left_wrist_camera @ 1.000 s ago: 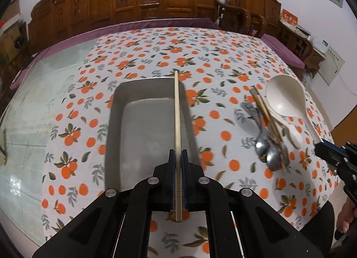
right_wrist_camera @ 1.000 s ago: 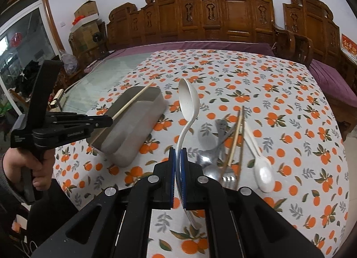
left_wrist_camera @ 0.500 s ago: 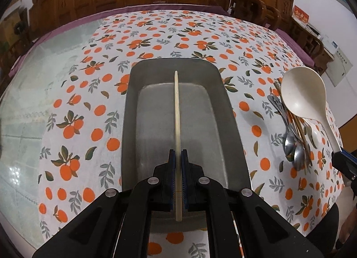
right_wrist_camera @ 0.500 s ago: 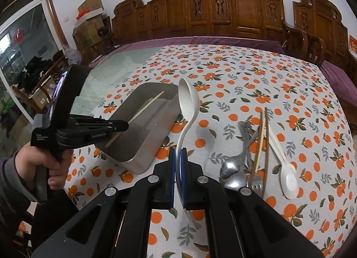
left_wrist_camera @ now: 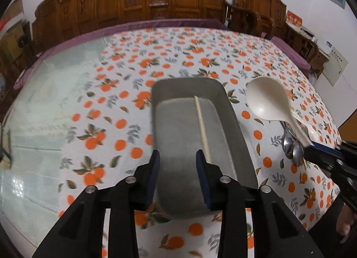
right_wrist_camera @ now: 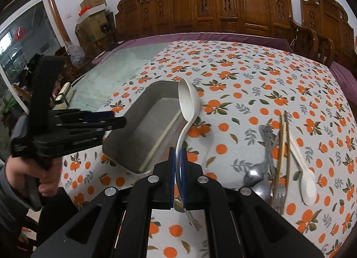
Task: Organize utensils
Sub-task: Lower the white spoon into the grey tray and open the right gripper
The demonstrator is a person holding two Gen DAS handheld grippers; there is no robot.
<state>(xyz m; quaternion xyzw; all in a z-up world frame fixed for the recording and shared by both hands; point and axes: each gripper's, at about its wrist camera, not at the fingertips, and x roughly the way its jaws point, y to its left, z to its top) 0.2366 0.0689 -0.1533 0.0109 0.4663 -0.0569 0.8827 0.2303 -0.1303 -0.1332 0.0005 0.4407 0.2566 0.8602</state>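
Sorting utensils into the tray

Lying inside the metal tray (left_wrist_camera: 236, 128) is a chopstick (left_wrist_camera: 202, 127); the left gripper (left_wrist_camera: 177, 157) hangs above, fingers apart and empty. The right gripper (right_wrist_camera: 177, 155) clamps a white ladle (right_wrist_camera: 187, 103) beside the tray, above the tabletop (right_wrist_camera: 245, 74).

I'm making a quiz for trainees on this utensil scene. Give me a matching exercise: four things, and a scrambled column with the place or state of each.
Things:
1. chopstick
2. white ladle
3. left gripper
4. metal fork

States:
A. open, holds nothing
B. lies in the metal tray
C. on the tablecloth among loose utensils
D. clamped in the right gripper

Pairs: 1-B, 2-D, 3-A, 4-C
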